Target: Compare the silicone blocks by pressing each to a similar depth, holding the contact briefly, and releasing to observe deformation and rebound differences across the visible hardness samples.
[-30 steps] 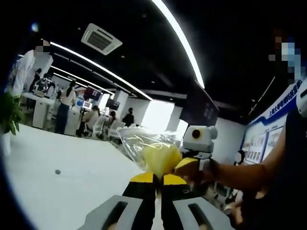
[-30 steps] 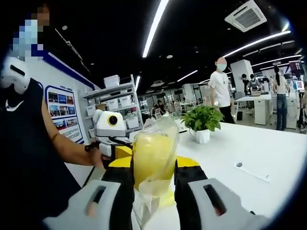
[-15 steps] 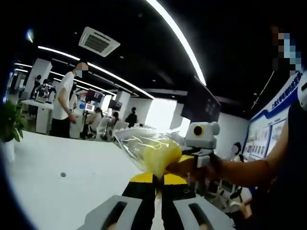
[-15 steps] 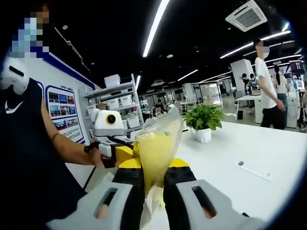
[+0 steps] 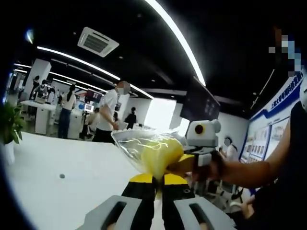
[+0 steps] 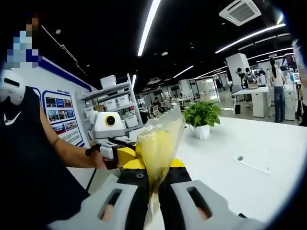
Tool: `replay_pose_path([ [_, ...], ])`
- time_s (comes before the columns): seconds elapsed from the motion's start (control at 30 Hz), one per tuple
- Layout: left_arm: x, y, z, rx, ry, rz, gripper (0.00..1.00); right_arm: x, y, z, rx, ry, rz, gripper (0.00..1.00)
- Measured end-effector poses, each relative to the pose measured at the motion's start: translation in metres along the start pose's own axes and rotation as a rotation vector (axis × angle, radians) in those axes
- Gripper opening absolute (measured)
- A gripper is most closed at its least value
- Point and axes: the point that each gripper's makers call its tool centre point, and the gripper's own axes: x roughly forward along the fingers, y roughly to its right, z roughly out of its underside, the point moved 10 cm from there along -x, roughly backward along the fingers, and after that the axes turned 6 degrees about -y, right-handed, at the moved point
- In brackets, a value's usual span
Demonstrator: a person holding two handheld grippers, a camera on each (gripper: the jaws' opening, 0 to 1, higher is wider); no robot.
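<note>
Open-plan office, dark ceiling with long light strips (image 5: 177,36) and a ceiling vent (image 5: 98,41); white table (image 6: 249,143) underneath.

Item: yellow block (image 5: 160,154) inside a clear plastic bag (image 5: 132,143), held up off the table between both tools.

Left gripper (image 5: 156,184): jaws drawn together on the bottom of the bag, as in the frames before. Its view places the right gripper at the block's right side, with the person's forearm (image 5: 249,170) behind it.

Right gripper (image 6: 152,182): jaws nearly touching, pinching the bag with the block (image 6: 156,148) squeezed thin between them. One second ago these jaws stood well apart around a fat, rounded block; half a second ago they had narrowed; now the gap is at its smallest and the block looks flattened and tall.

Change in the room: a person in a white shirt (image 5: 106,120) has walked across the background, standing beyond the table's far edge in the left gripper view.

Right gripper view adds: potted plant (image 6: 204,117) on the table, shelving with boxes (image 6: 117,98), wall posters (image 6: 60,112), and the left gripper (image 6: 125,155) beside the bag. Left gripper view adds a wall screen (image 5: 201,103).
</note>
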Motion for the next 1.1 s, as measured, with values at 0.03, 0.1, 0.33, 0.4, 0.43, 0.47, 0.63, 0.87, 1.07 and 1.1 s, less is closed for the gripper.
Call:
replay_pose_path([
  [0.03, 0.0, 0.0, -0.001, -0.002, -0.002, 0.004, 0.01, 0.0, 0.001, 0.0, 0.002, -0.001, -0.002, 0.0],
  [0.1, 0.001, -0.001, -0.001, -0.005, -0.007, 0.009, 0.02, 0.0, 0.001, 0.0, 0.02, -0.005, -0.001, 0.0],
  [0.33, -0.001, 0.001, -0.003, -0.013, -0.019, 0.016, 0.04, 0.0, -0.003, 0.0, 0.021, 0.001, -0.001, 0.0],
  [0.4, -0.002, 0.0, -0.003, -0.007, -0.024, 0.014, 0.04, 0.001, -0.003, 0.001, 0.025, 0.004, -0.004, 0.0],
  [0.43, -0.003, -0.001, -0.003, -0.022, -0.025, 0.019, 0.04, 0.001, -0.003, 0.001, 0.028, 0.006, -0.009, 0.0],
  [0.47, -0.004, 0.0, -0.003, -0.028, -0.024, 0.019, 0.04, 0.001, -0.003, 0.001, 0.026, 0.008, -0.01, 0.0],
  [0.63, -0.003, -0.002, -0.004, -0.019, -0.028, 0.009, 0.05, 0.003, -0.002, 0.001, 0.048, 0.013, 0.003, 0.0],
  [0.87, 0.001, 0.0, -0.007, -0.013, -0.044, 0.018, 0.05, -0.002, -0.001, -0.001, 0.049, 0.016, -0.002, 0.0],
  [1.07, 0.004, -0.003, -0.013, -0.001, -0.057, 0.034, 0.02, -0.003, 0.001, -0.003, 0.048, 0.034, 0.004, 0.0],
  [1.1, 0.005, -0.003, -0.014, -0.002, -0.059, 0.036, 0.02, -0.003, 0.001, -0.004, 0.05, 0.034, 0.004, 0.0],
])
